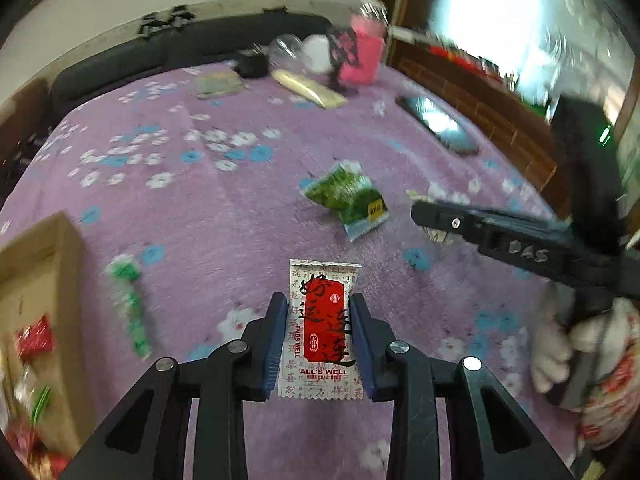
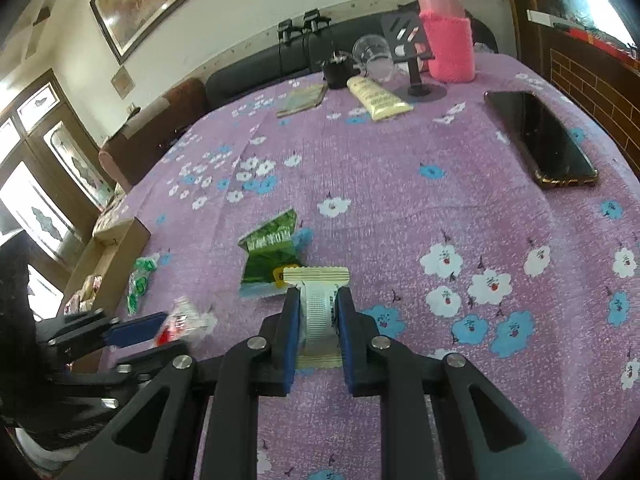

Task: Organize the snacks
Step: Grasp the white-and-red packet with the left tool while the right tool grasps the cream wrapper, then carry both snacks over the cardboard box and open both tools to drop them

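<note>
Nearest, left gripper (image 1: pixel 319 340) clamped on a red-and-white snack packet (image 1: pixel 325 330) above the purple flowered table (image 1: pixel 200 208); right gripper (image 2: pixel 319 330) clenched on a pale ridged snack packet (image 2: pixel 318 300). Just beyond, a green snack packet (image 1: pixel 349 196) lying on the cloth, a cardboard box (image 1: pixel 38 280) of snacks at the left edge. Farthest back, a phone (image 2: pixel 540 140) and a pink-sleeved bottle (image 2: pixel 446 36).

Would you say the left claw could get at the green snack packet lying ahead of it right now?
Probably not yet: the left claw is already shut on a red-and-white packet. The purple cloth between it and the green snack packet is bare, so the path itself looks free.
</note>
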Motion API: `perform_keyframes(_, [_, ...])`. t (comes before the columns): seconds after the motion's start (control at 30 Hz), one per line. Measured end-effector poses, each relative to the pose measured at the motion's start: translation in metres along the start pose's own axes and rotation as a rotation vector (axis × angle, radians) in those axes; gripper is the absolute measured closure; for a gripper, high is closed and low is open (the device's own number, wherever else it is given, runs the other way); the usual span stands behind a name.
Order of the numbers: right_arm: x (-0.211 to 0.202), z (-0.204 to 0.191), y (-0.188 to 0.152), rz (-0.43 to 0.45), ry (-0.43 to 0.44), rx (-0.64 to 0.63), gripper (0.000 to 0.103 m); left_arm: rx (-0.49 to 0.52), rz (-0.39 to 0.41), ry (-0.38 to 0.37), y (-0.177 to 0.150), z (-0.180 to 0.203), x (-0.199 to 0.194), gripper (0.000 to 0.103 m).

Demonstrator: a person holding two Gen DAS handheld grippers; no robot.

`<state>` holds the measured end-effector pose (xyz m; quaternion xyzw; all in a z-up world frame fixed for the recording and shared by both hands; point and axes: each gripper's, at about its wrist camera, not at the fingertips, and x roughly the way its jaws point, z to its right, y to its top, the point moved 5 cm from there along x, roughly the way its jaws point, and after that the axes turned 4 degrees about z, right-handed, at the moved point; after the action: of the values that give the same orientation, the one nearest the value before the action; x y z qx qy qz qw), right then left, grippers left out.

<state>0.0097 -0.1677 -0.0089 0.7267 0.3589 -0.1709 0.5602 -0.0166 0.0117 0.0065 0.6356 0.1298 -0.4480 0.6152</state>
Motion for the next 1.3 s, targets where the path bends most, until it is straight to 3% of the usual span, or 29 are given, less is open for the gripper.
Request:
perform_keyframes(0.13, [-0.006, -0.011, 0.001, 0.012, 0.011, -0.026, 0.086, -0.101, 0.090, 0.024, -0.001, -0.030, -0.048, 0.070])
perform_keyframes(0.27, [-0.013, -0.043, 0.003, -0.004, 0.074, -0.042, 0.086, -0.195, 0.162, 0.107, -0.010, -0.077, -0.094, 0.070])
perform_keyframes(0.47, [-0.013, -0.135, 0.010, -0.039, 0.198, -0.142, 0.086, -0.357, 0.232, 0.239, -0.039, -0.153, -0.142, 0.070])
perform_keyframes(0.6, [0.000, -0.201, 0.000, -0.085, 0.266, -0.217, 0.086, -0.437, 0.234, 0.314, -0.068, -0.189, -0.154, 0.070])
perform_keyframes(0.77, [0.030, -0.268, -0.026, -0.171, 0.305, -0.292, 0.086, -0.492, 0.227, 0.326, -0.089, -0.210, -0.153, 0.070])
perform_keyframes(0.93, [0.056, -0.302, -0.045, -0.225, 0.290, -0.333, 0.086, -0.512, 0.245, 0.329, -0.096, -0.220, -0.159, 0.069])
perform_keyframes(1.1, [0.070, -0.312, -0.052, -0.240, 0.255, -0.340, 0.085, -0.521, 0.270, 0.319, -0.101, -0.223, -0.167, 0.046])
perform_keyframes(1.3, [0.060, -0.314, -0.051, -0.214, 0.260, -0.345, 0.072, -0.481, 0.286, 0.363, -0.096, -0.212, -0.174, 0.029])
